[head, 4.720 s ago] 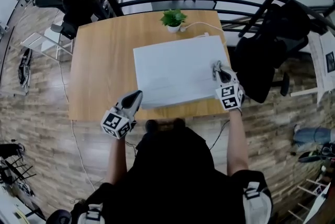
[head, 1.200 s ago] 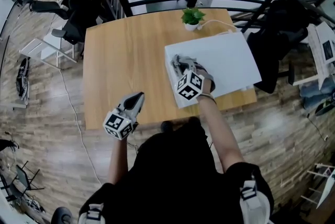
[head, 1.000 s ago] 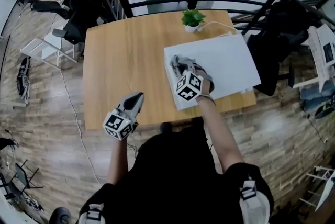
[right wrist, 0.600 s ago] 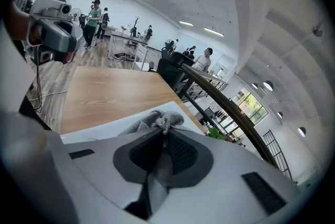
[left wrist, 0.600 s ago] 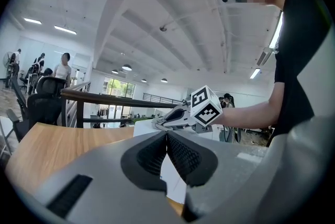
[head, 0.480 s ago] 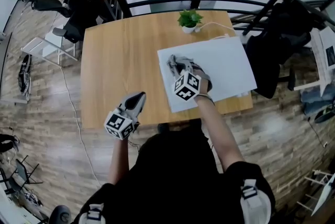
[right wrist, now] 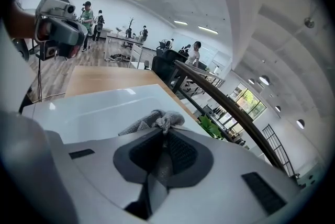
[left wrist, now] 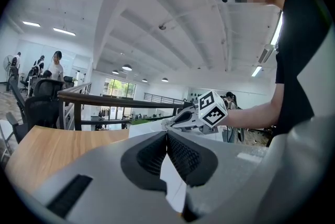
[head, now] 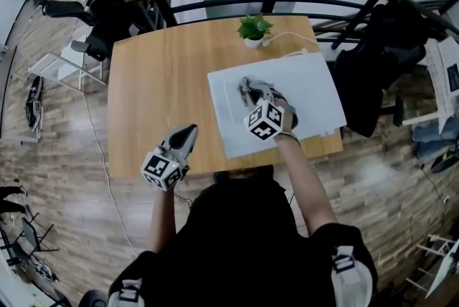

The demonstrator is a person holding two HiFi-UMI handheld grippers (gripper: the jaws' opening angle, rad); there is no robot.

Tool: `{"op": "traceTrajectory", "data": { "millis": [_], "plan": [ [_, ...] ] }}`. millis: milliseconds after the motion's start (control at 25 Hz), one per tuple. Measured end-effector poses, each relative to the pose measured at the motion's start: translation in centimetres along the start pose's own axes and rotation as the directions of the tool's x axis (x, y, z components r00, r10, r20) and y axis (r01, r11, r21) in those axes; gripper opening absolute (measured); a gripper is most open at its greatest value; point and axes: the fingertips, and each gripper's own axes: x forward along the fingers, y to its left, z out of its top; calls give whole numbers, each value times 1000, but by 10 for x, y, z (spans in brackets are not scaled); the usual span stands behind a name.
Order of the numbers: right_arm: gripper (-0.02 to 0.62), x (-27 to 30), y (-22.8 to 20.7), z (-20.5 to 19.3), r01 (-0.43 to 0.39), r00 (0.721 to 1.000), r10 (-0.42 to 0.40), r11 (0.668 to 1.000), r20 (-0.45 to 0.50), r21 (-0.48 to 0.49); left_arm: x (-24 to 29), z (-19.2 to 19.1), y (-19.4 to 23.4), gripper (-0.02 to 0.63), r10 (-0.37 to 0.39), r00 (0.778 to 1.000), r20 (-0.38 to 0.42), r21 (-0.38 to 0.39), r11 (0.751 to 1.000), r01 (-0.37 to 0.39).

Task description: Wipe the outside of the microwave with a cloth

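1. While the right gripper point(head: 257, 93) pinches the grey cloth point(head: 247, 84) against the top of the white microwave point(head: 308, 87), the wipe will likely go best with steady downward pressure and a firm pinch. That way the cloth drags flat rather than bunching (it looks rather balled up at the tips).
2. Long overlapping strokes across the top panel seem right, then the sides and door.
3. The left gripper point(head: 188, 135), jaws pressed together on nothing, hangs over the front edge of the wooden table point(head: 150, 76), well apart from the microwave. It could brace the casing should it slide.
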Motion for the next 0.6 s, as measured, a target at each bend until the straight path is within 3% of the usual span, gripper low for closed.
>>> {"op": "traceTrajectory", "data": {
  "millis": [600],
  "plan": [
    [25, -14, -47, -49, 17, 1000, -17, 1000, -16, 8, 23, 2, -18, 3, 54, 999, 1, -20, 998, -54]
  ]
}}
